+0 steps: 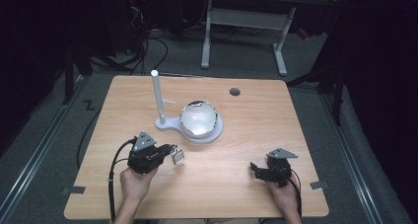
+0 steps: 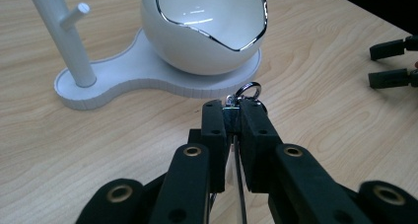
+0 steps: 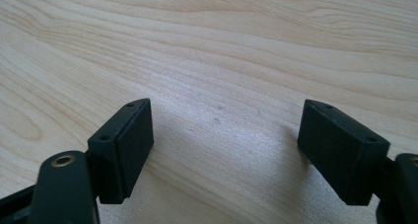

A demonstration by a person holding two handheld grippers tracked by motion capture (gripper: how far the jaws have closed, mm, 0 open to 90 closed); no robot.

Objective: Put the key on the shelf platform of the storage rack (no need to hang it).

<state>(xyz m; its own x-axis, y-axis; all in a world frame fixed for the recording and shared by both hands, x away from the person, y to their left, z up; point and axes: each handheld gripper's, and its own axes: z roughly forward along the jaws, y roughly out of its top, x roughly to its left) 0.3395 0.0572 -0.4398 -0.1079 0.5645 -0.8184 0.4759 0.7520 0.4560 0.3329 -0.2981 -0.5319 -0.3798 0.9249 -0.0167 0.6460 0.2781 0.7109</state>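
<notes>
**Remote op:** I'm looking at the wooden table (image 1: 236, 184), a pale rectangle with a small round grommet hole (image 1: 234, 92) near its far edge. Mid-table sits a white stand (image 1: 170, 124): a flat base carrying an upright post (image 1: 158, 95) with a short side peg, and beside the post an egg-shaped white bowl (image 1: 198, 118) with a jagged chrome-trimmed rim.

**Second:** Anything in the bowl?

**Remote op:** From the left gripper view I see only glossy white wall inside (image 2: 207, 7); its floor is hidden behind the near rim, so I can't tell.

**Second:** Room to move?

**Remote op:** Bare wood all along the near half and down the right side. The stand lies well clear of every edge.

**Second:** Grippers?

**Remote op:** My left gripper (image 1: 170, 150) is near the stand's front edge, jaws pinched tight on a small metal piece (image 1: 178, 157) with a ring (image 2: 248, 90) poking out past the tips. It's mostly buried between the pads, so I can't name it better. My right gripper (image 1: 256, 169) sits low over the near right of the table, jaws spread wide with nothing between them, well apart from the stand.
</notes>
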